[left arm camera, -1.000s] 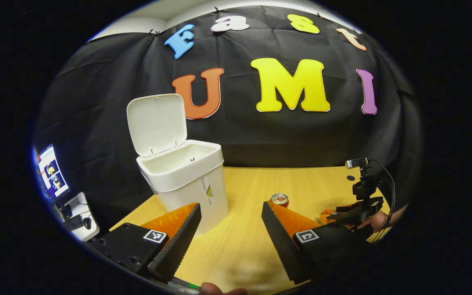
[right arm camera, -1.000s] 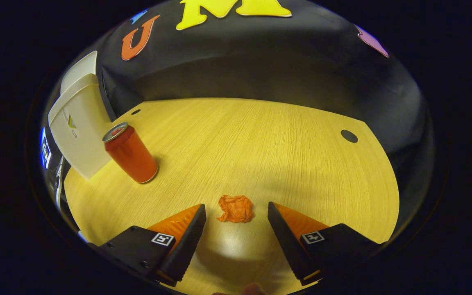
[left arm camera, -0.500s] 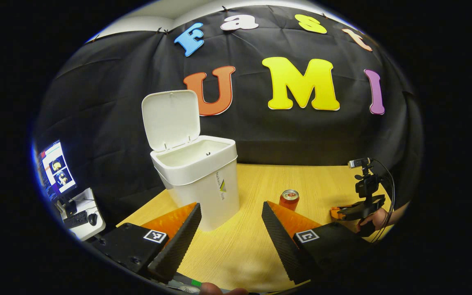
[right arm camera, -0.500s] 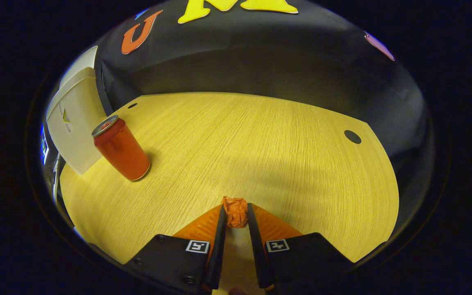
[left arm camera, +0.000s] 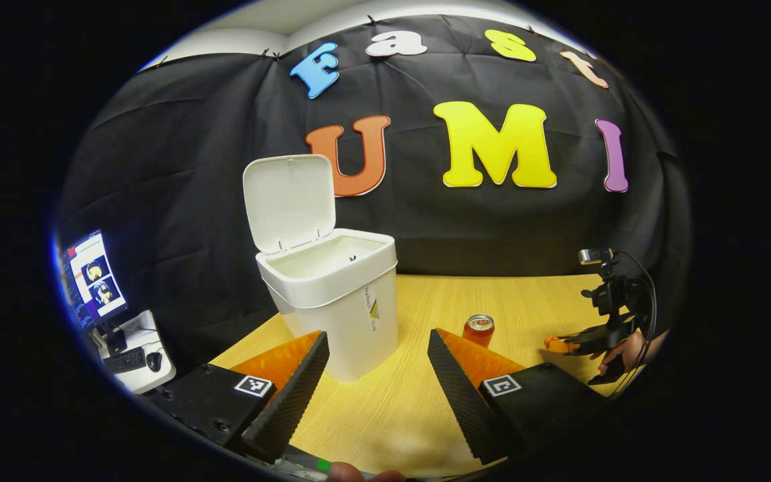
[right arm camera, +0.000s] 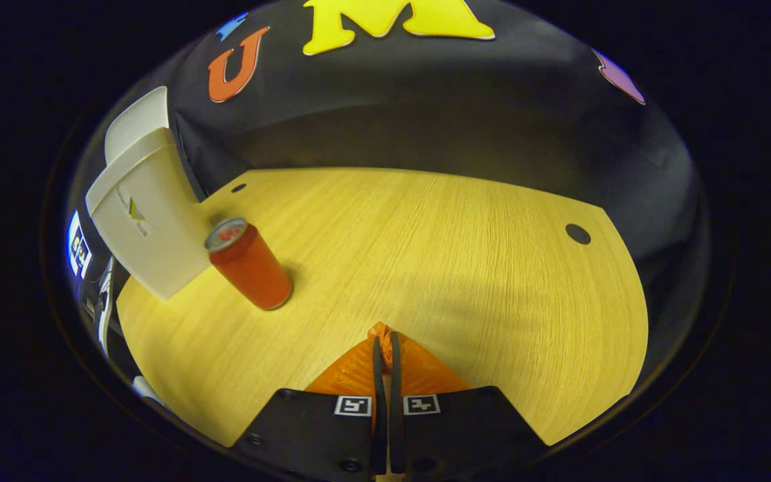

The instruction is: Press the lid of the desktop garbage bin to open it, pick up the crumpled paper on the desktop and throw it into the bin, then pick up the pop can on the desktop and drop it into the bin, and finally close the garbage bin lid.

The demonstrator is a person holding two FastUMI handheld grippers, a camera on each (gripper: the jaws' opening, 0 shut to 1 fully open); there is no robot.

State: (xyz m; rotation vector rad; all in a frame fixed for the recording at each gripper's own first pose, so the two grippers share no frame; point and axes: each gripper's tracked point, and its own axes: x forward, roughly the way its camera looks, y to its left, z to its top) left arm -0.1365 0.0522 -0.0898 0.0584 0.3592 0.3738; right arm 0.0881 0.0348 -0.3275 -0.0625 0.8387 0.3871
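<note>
In the right gripper view the right gripper (right arm camera: 383,341) is clenched on the crumpled paper (right arm camera: 380,329), both fingers pressing it flat so that only a small orange tuft shows above the tips. Half a second ago the fingers had a wider gap with the wad plainly visible between them; a second ago they stood wide apart on either side of it as it lay on the desk (right arm camera: 439,254). The pop can (right arm camera: 249,273) stands upright near the left edge of the desk, just beside the white garbage bin (right arm camera: 148,227), and now sits closer to the middle of that view than before.

In the left gripper view the left gripper (left arm camera: 375,365) is released, its fingers spread as in the earlier frames, holding nothing. The bin's lid (left arm camera: 290,201) stands raised at the back, unchanged. At the desk's right edge the other gripper, held by a hand (left arm camera: 626,349), has risen slightly
</note>
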